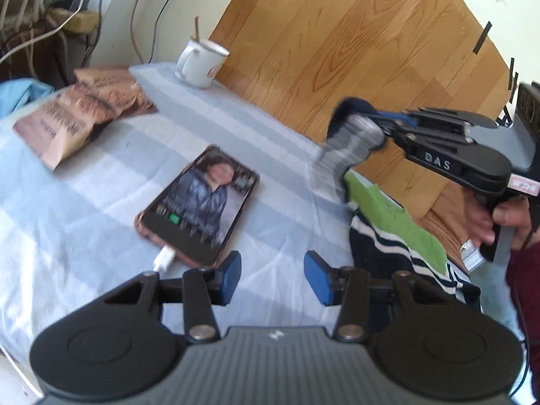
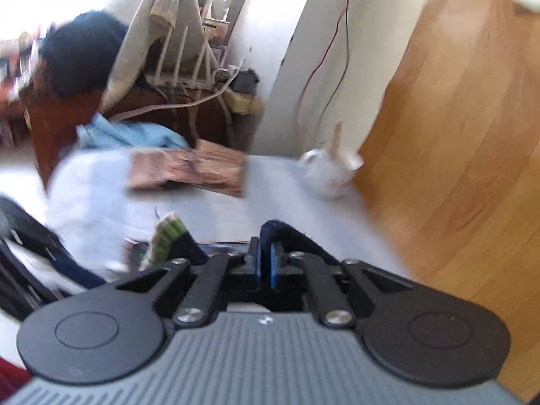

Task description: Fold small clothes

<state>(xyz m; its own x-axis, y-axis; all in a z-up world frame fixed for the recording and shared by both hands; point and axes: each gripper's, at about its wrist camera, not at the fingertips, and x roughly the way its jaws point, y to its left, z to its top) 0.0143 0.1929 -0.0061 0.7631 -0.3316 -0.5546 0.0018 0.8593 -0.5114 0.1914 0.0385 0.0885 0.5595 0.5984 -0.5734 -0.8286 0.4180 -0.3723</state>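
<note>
The left gripper (image 1: 272, 276) hovers low at the near edge of the table covered in a pale blue striped cloth (image 1: 84, 202). Its blue-padded fingers stand well apart and hold nothing. To its right, at the table's right edge, lies a pile of small clothes: a navy garment with white stripes (image 1: 381, 246) under a green knit piece (image 1: 391, 212). Above and beyond the pile, the right gripper (image 1: 388, 125) is clamped on a small grey and navy sock (image 1: 347, 145), which hangs clear of the table; motion blur hides its exact outline. In the right wrist view the jaws stand nearly together with dark fabric pinched between them.

Judged step: picking one item out of the pile. The next move calls for laying the sock flat on bare cloth, clear of the smartphone with charging cable (image 1: 199, 209) at centre. Farther left lie brown printed packets (image 1: 77, 114); a white enamel mug (image 1: 200, 64) stands farthest.
</note>
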